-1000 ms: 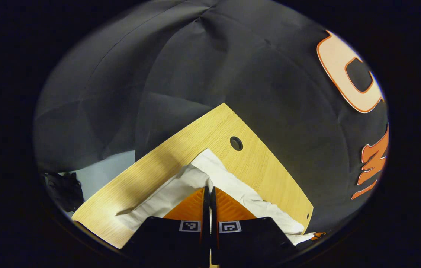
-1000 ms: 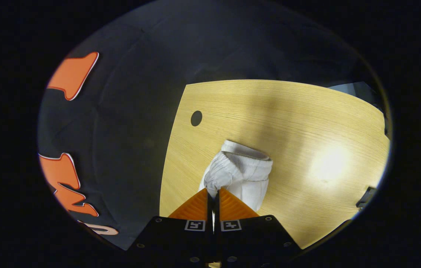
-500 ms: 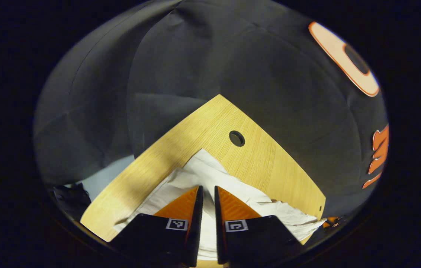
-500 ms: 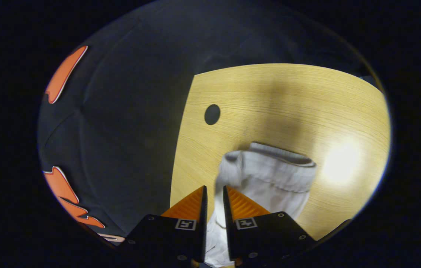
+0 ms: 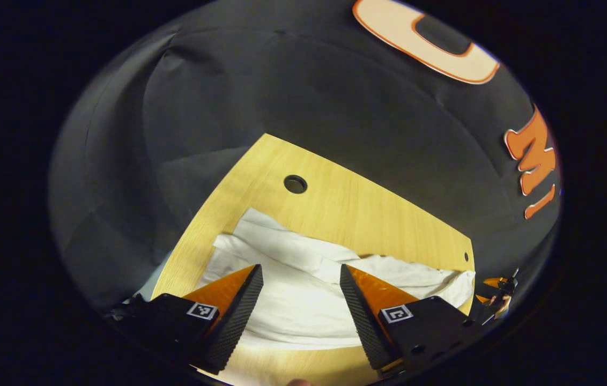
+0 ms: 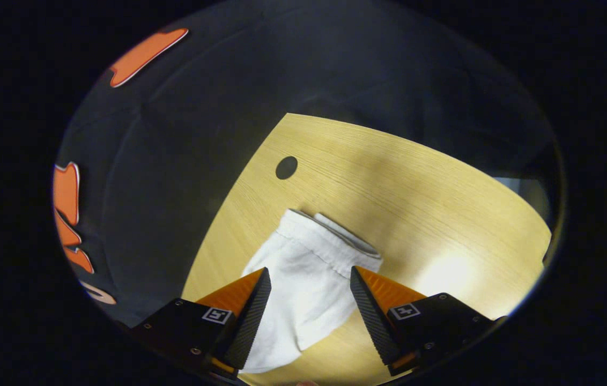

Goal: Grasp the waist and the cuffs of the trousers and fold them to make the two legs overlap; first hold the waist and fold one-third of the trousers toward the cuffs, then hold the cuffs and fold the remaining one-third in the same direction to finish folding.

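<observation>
Honestly, the worry was the next pick-up. Both my claws stood spread wide and held nothing: the left gripper (image 5: 299,287) hung over the leg end of the trousers (image 5: 303,268), the right gripper (image 6: 310,289) over the gathered waist (image 6: 330,241). The white cloth lay flat on the table (image 6: 416,187), the legs stacked, I judged, near the edge by the booth wall. It looked soft and thin, rumpled in long creases, and the waistband was thick and puckered. If I pinched just the top layer, the legs would likely slide apart; a shallow bite on limp cloth could slip out mid-fold. The tabletop looked smooth and wood-grained, with a round cable hole (image 5: 295,184) just beyond the cloth, so a dragged fold could skid along it, or toward that near edge.
</observation>
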The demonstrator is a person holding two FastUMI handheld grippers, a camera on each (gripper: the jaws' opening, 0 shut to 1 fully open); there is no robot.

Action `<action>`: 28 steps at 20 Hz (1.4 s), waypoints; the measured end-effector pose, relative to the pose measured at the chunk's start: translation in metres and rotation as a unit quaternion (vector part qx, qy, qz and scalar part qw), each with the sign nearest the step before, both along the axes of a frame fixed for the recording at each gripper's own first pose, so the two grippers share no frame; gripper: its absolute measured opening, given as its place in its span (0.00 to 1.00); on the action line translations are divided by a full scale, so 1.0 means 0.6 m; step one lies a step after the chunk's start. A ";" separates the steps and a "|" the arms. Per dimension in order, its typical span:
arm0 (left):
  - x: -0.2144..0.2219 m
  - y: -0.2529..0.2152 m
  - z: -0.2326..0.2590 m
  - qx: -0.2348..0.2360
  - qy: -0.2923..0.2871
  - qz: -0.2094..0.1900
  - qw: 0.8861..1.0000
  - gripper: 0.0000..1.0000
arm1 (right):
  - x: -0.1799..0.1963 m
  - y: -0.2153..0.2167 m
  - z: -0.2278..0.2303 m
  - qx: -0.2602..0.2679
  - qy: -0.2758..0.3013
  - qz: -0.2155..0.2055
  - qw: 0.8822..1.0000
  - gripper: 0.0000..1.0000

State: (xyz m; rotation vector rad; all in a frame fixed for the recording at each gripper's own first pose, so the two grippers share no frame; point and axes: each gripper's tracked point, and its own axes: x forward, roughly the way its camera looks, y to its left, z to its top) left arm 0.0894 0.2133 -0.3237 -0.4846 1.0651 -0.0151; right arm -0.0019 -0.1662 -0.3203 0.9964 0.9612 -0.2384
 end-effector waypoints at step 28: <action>-0.174 -0.162 0.080 0.100 -0.006 -0.057 0.993 0.99 | -0.003 0.024 -0.111 -0.050 -0.050 -0.029 0.997 0.04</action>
